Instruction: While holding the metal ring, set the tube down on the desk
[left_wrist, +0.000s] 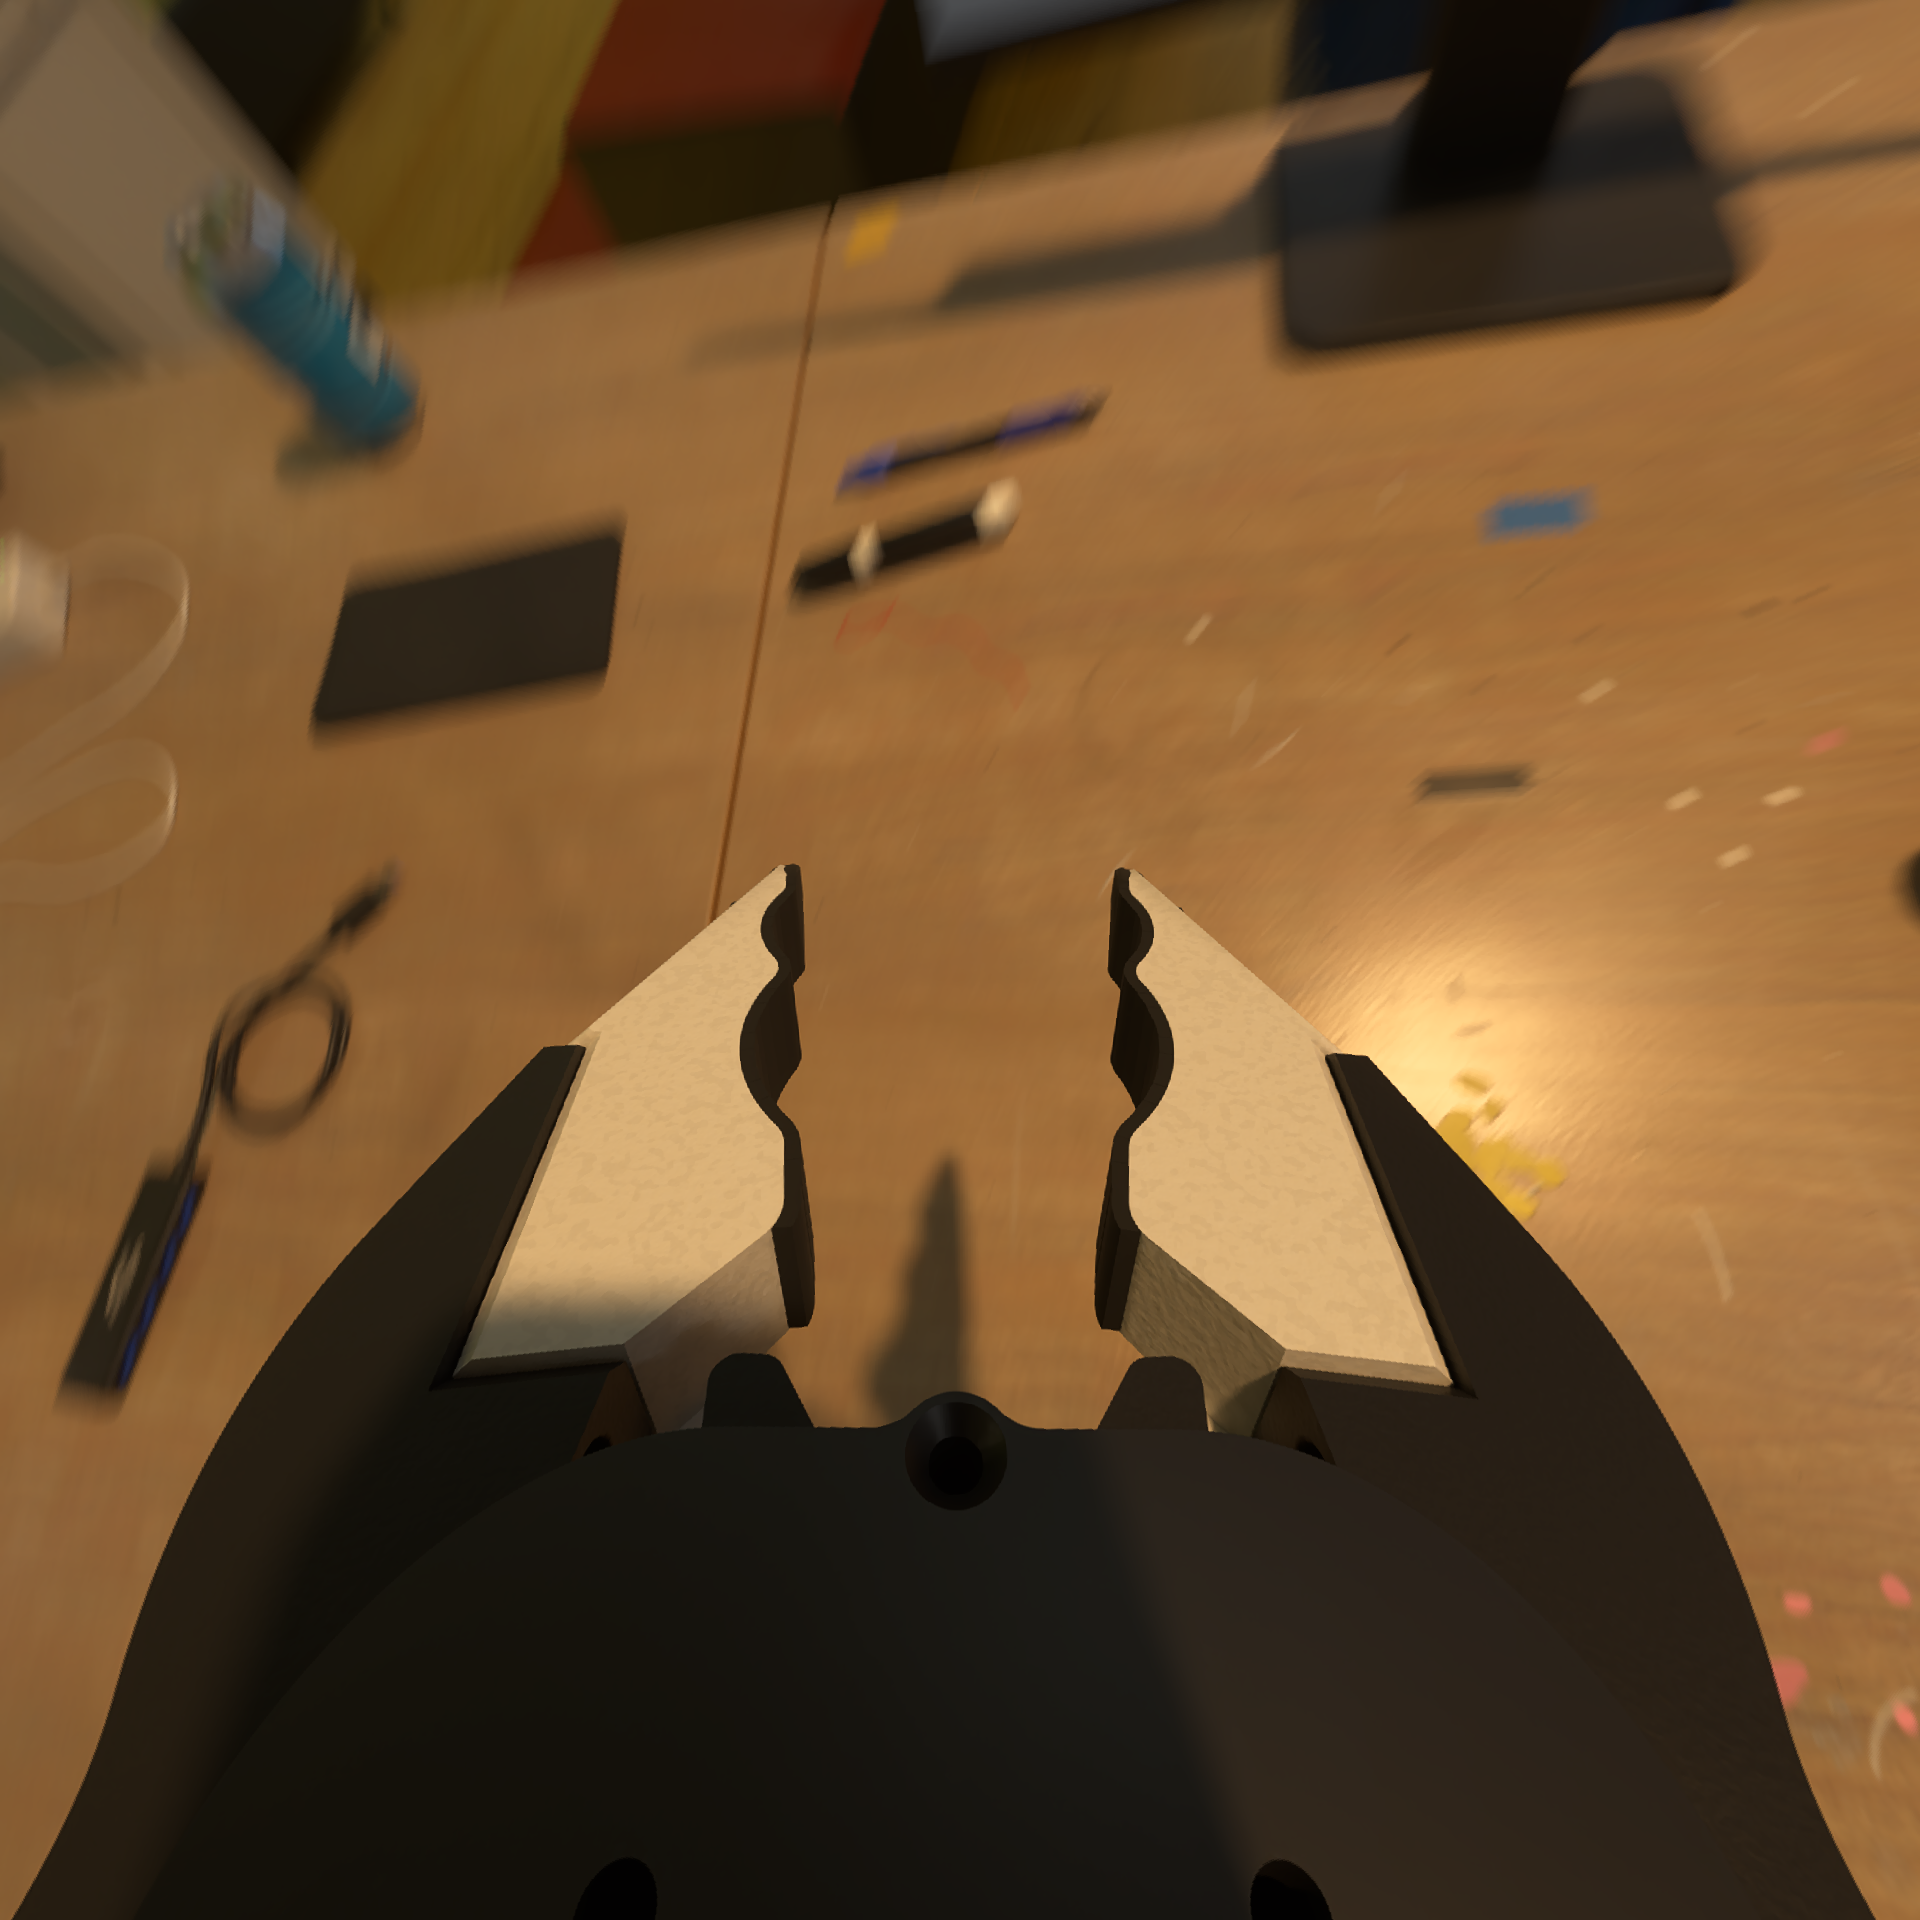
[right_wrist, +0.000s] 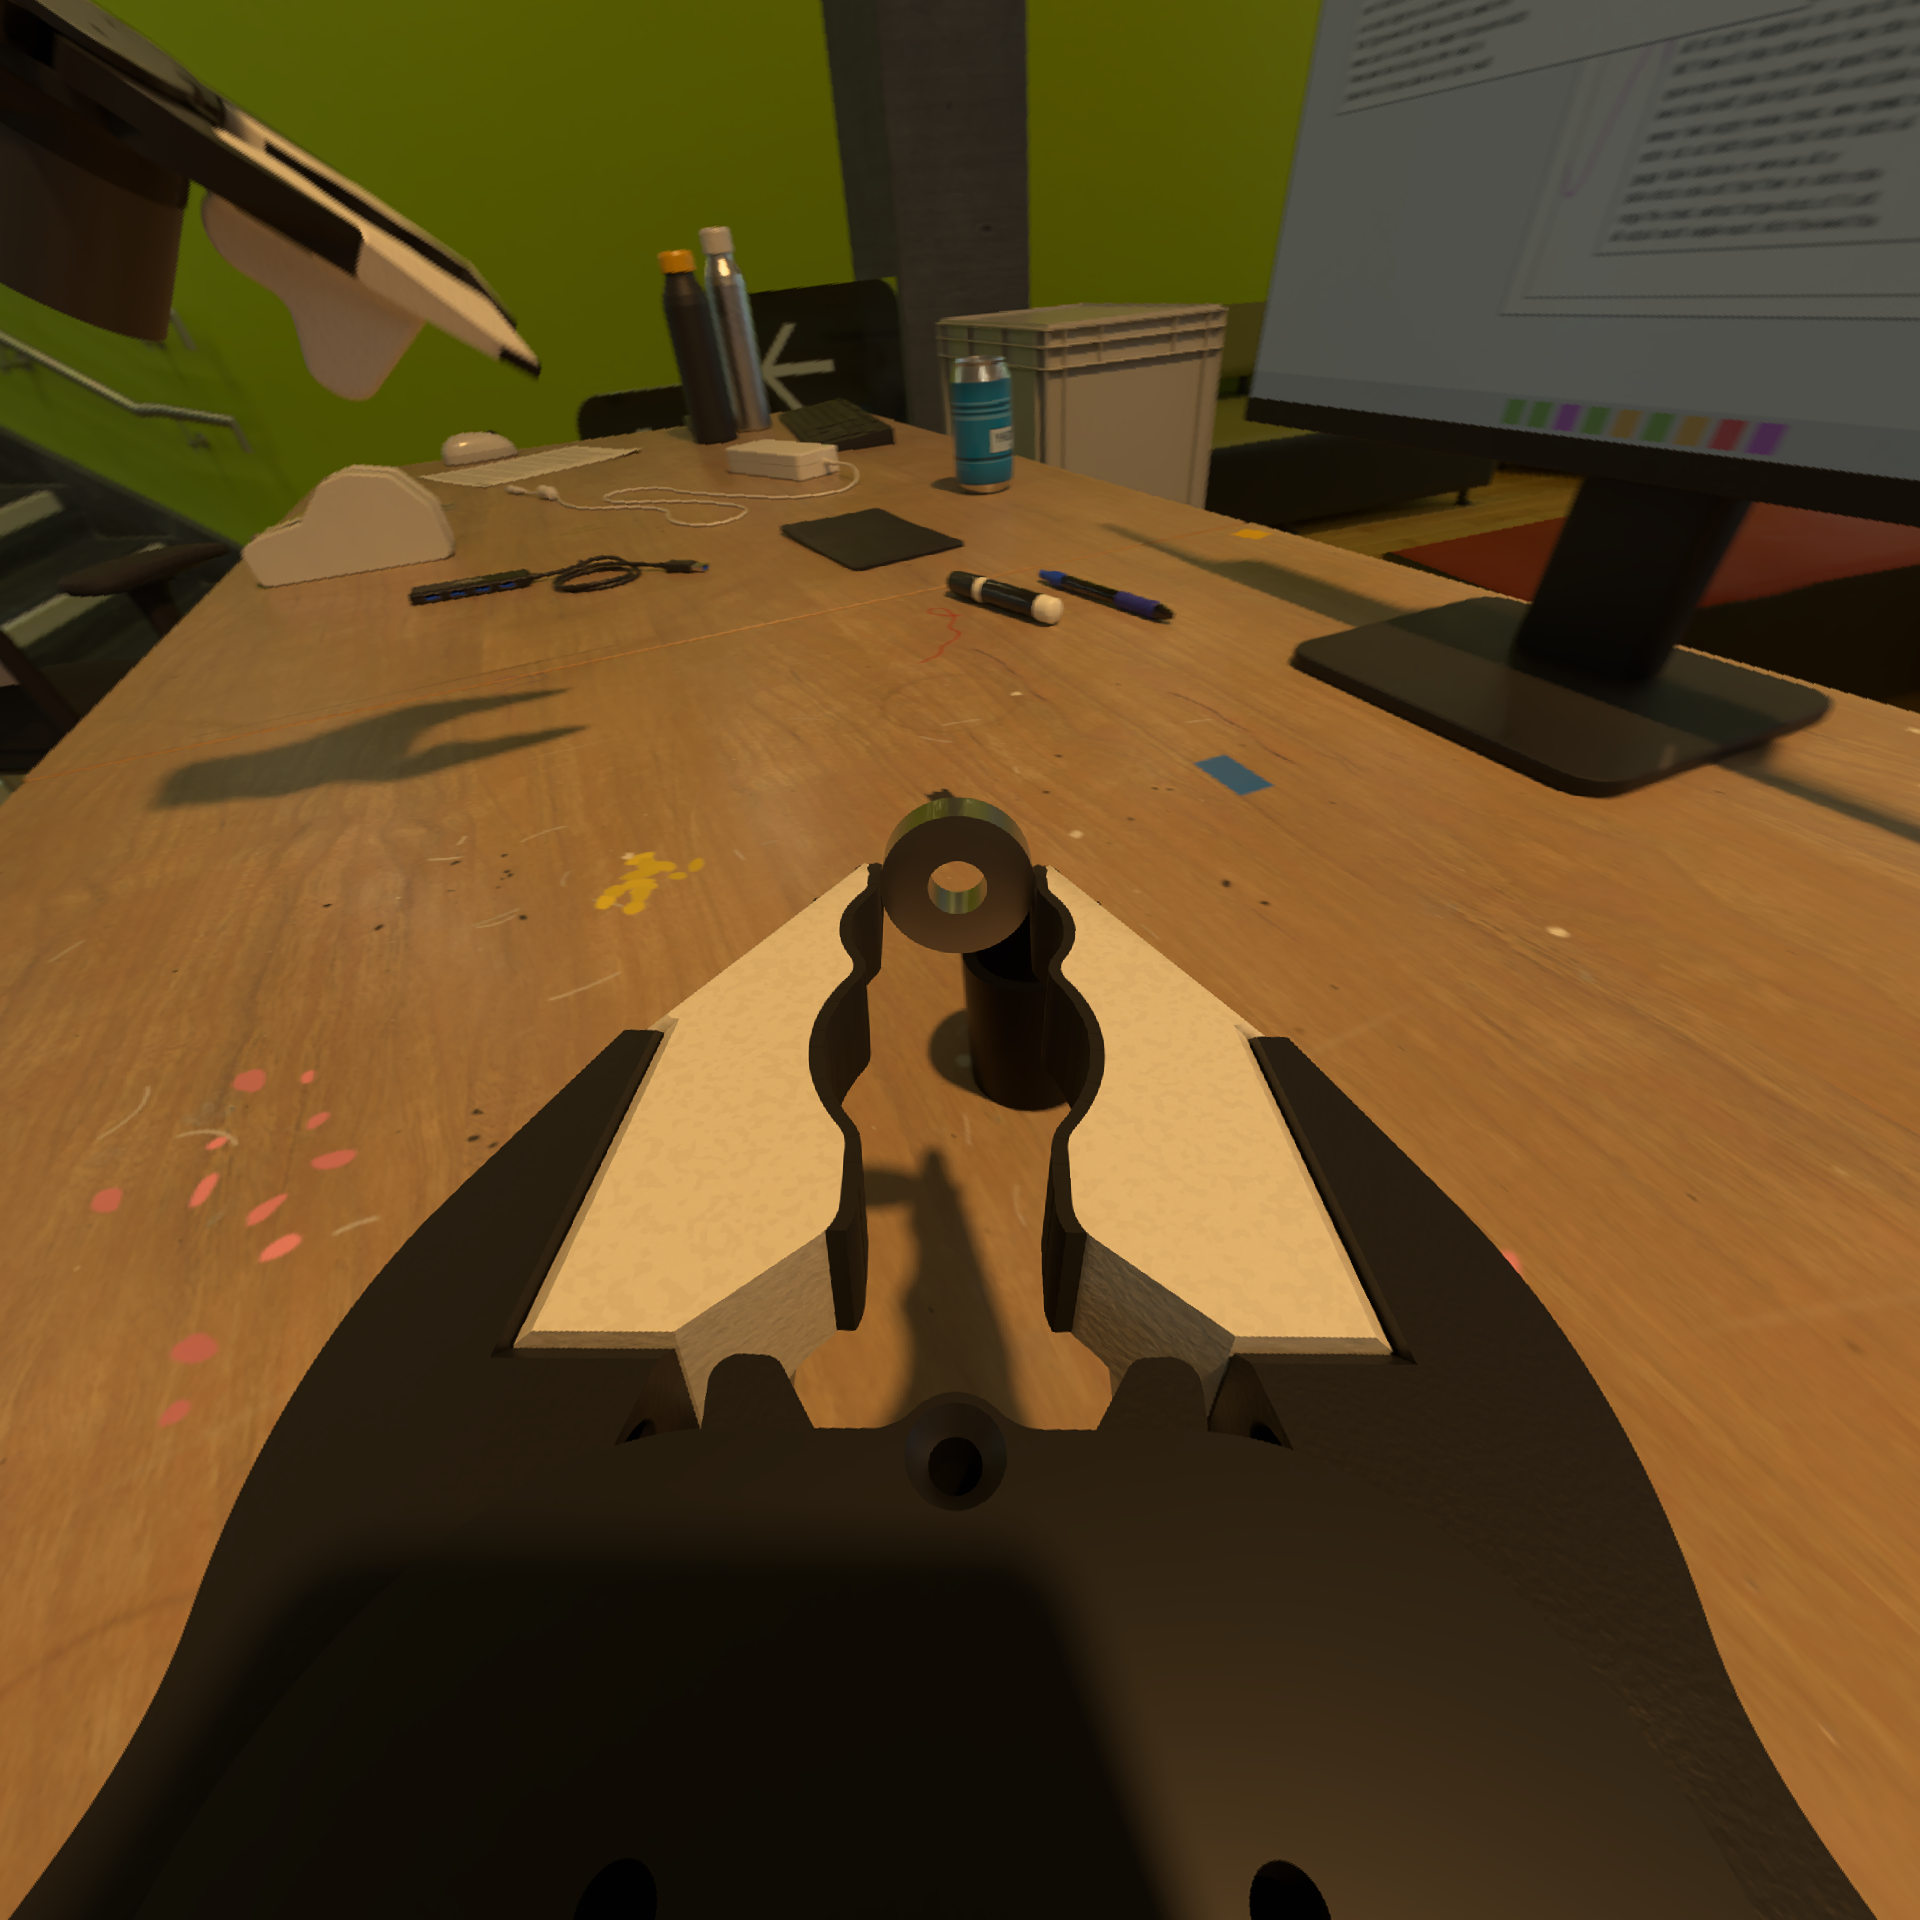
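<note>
Standing tube beneath ring-clamping right gripper.

We see a green wall and a dark pillar behind the scuffed, paint-flecked wooden desk, a grey crate and a monitor standing under warm light.

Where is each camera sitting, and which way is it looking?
Left wrist view: on the left gripper, high up, looking steeply down on the desk; its open, empty fingers show.
Right wrist view: on the right gripper, low, looking along the desk toward the monitor; its fingers pinch the metal ring, the tube upright below.
Shared: marker, pen, blue can.
</note>
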